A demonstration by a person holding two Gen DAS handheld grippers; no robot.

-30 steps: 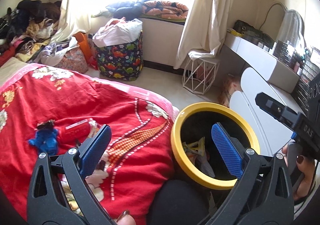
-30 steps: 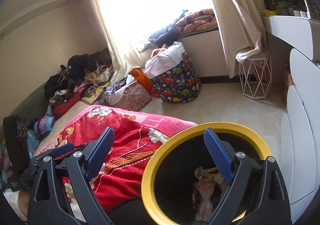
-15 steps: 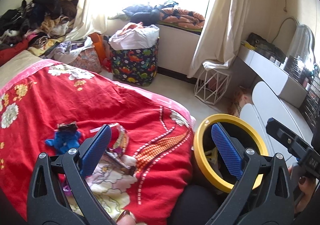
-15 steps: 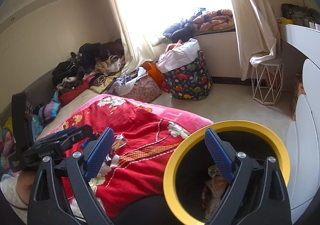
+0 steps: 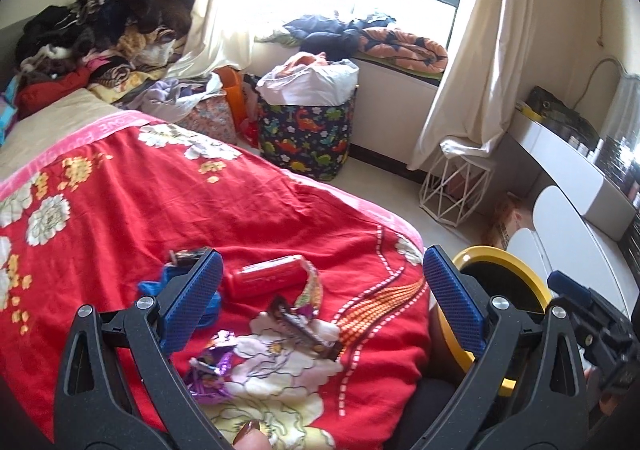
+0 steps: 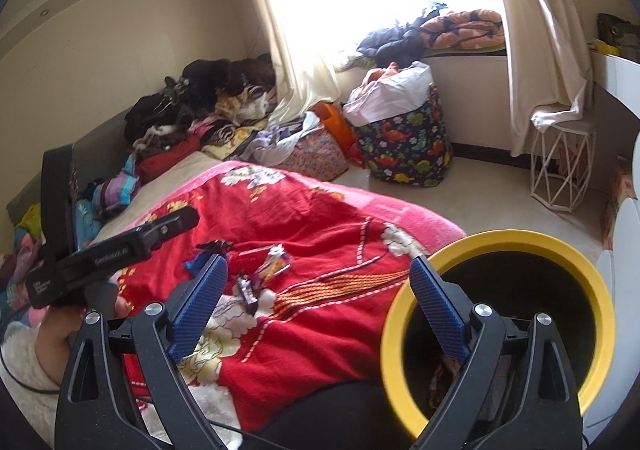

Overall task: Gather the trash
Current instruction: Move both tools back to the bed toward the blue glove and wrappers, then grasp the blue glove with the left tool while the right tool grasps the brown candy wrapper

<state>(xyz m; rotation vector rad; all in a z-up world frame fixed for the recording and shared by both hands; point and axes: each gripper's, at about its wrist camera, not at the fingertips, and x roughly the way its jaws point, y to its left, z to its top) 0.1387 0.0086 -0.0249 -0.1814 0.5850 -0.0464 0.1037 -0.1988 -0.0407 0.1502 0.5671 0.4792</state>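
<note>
**Several wrappers left on the bed, some trash in the bin**

Several pieces lie ahead of our left gripper (image 5: 322,300), whose fingers are spread wide and hold nothing. Between them we see the red pack (image 5: 266,277); just nearer us, the dark wrapper (image 5: 306,328); nearer again, by the left finger, the purple wrapper (image 5: 212,368). A blue scrap (image 5: 160,282) peeks out from behind that left finger, with a small dark piece (image 5: 188,255) just beyond it. All rest on the red blanket (image 5: 120,218).

Our right gripper (image 6: 318,306) is wide open too, and empty. Its right finger hangs over the bin (image 6: 500,246), where we glimpse some crumpled trash at the bottom. So we judge the job partly done: something is in, at least five bits remain. The left looks best placed for the next pick, the red pack sitting squarely in its gap.
</note>
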